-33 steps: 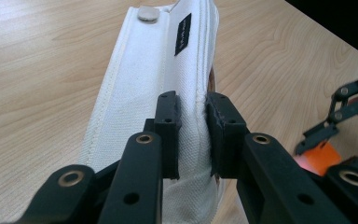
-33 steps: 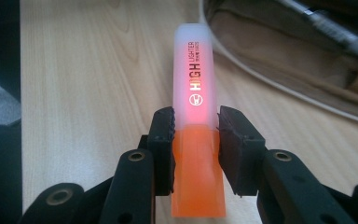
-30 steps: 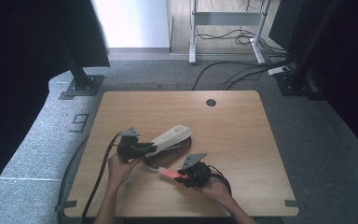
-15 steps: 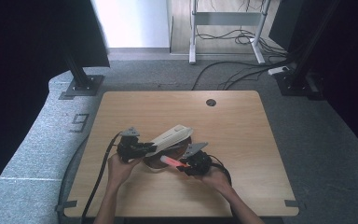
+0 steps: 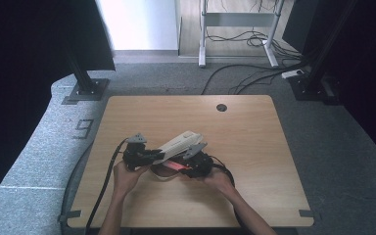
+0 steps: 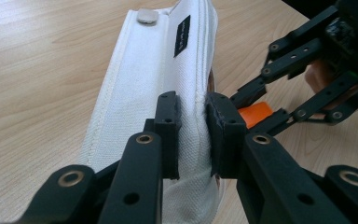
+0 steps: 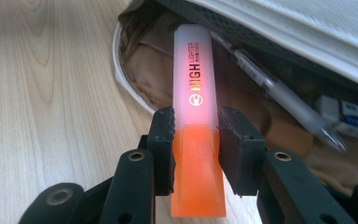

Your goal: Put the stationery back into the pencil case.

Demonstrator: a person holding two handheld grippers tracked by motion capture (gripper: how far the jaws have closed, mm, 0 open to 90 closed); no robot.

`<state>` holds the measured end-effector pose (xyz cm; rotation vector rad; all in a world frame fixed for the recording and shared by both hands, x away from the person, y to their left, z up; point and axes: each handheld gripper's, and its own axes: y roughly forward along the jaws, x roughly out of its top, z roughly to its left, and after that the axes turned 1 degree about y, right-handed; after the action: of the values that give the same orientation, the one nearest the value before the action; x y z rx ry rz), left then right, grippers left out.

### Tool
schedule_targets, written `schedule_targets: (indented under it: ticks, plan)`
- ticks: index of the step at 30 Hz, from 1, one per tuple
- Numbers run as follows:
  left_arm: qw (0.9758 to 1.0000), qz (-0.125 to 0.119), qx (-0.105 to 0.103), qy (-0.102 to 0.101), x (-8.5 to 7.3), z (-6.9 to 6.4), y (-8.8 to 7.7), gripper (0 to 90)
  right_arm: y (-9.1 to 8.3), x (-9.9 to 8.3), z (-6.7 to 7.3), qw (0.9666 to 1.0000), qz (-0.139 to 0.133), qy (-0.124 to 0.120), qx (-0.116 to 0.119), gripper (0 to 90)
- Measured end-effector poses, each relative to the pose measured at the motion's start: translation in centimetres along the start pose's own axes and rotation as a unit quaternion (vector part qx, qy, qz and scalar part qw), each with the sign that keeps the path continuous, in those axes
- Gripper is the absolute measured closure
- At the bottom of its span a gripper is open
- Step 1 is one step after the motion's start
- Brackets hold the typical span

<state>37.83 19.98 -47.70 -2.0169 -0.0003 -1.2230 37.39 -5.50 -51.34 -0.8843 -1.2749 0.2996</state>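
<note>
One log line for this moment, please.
left gripper: shut on pencil case flap | right gripper: shut on orange highlighter | tip at case opening

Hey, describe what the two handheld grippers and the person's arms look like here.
Both the left gripper and the right gripper are black, built from jointed link bars with round rivets and blocky flat pads. Each carries a grey three-cornered plate on top and trails a black cable toward the table's near edge. The person's forearms are bare, with no sleeves showing.

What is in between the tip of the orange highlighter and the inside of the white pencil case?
Nothing. In the right gripper view, the orange highlighter points straight at the white pencil case's open mouth, where a clear pen already lies inside.
</note>
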Motion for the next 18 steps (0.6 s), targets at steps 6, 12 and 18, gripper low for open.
schedule_targets:
  ticks: [6,12,18]
  plan:
    - [1.0,0.0,-0.001,0.0,0.0,0.0,0.0,75.2,1.4,1.1,0.0,0.9999,0.005,-0.012,0.008,65.5]
    - [1.0,0.004,0.0,0.001,0.0,0.0,0.1,75.2,2.7,1.5,-0.3,0.9997,0.01,-0.012,0.017,65.4]
    - [1.0,0.004,-0.001,0.001,0.0,0.0,0.1,75.2,2.8,0.9,-0.8,0.9999,0.011,0.0,0.004,56.0]
